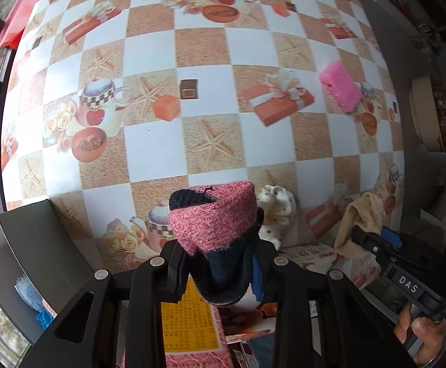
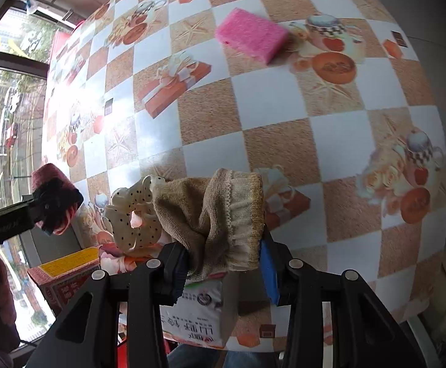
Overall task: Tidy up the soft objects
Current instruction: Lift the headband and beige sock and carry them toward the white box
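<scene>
Above the near edge of the counter (image 1: pixel 149 150), these things showed, left to right:

Left fingers (image 1: pixel 219 271): pinched on a rolled pink-and-black sock (image 1: pixel 215 220), which they held clear of the counter, its pink cuff end pointing away from the camera.

Spotted cloth (image 1: pixel 276 211): a cream piece with dark dots, lying on the counter near its near edge, just beside the pink-and-black sock in the left view and just left of the beige sock in the right view.

Boxes: a yellow-topped red carton (image 2: pixel 66 265) and a white printed carton (image 2: pixel 200 309) sat at the near edge, under the two grippers.

Right fingers (image 2: pixel 223 271): clamped on a beige sock (image 2: pixel 219 214), bunched, cuff upward, lifted off the counter.

Pink sponge (image 2: pixel 252 38): lay flat toward the far right part of the counter, well apart from both socks.

Hand (image 1: pixel 419 334): gripped the right tool's handle.
</scene>
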A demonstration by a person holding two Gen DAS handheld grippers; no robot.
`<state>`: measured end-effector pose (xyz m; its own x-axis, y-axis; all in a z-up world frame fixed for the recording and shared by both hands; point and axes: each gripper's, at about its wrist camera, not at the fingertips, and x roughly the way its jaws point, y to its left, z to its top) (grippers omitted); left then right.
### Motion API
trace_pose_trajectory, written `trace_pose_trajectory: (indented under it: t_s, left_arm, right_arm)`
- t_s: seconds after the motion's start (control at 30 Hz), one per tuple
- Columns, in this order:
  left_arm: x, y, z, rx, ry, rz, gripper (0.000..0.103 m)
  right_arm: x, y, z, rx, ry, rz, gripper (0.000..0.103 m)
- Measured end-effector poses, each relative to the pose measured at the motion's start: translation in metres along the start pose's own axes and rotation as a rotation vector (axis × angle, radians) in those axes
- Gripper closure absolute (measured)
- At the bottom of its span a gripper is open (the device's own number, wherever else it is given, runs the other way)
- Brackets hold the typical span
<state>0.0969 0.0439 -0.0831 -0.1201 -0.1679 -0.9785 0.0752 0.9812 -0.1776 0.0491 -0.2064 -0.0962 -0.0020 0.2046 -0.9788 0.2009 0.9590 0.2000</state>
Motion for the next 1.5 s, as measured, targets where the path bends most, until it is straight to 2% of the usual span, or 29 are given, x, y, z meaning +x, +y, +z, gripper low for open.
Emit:
trace_pose_trajectory:
  t_s: [0.13, 0.47, 0.87, 1.3, 1.5]
  left_arm:
    - [-0.001, -0.014, -0.004, 0.028, -0.024, -0.022, 0.068]
    - [-0.026, -0.046, -0.047, 0.15, -0.079, -0.075, 0.068]
    - [-0.036, -0.067, -0.117, 0.284, -0.064, -0.158, 0.068]
    - [-0.029, -0.056, -0.181, 0.404, -0.04, -0.167, 0.068]
    - [-0.029, -0.028, -0.201, 0.371, -0.038, -0.181, 0.068]
  right_arm:
    - [-0.005, -0.004, -0.012, 0.027, -0.022, -0.008, 0.061]
    - [-0.022, 0.005, -0.042, 0.07, -0.075, -0.028, 0.061]
    - [-0.039, 0.008, -0.095, 0.108, -0.097, -0.055, 0.061]
    - [-0.027, 0.041, -0.141, 0.083, -0.064, -0.074, 0.061]
    - [-0.02, 0.061, -0.156, 0.031, -0.041, -0.09, 0.061]
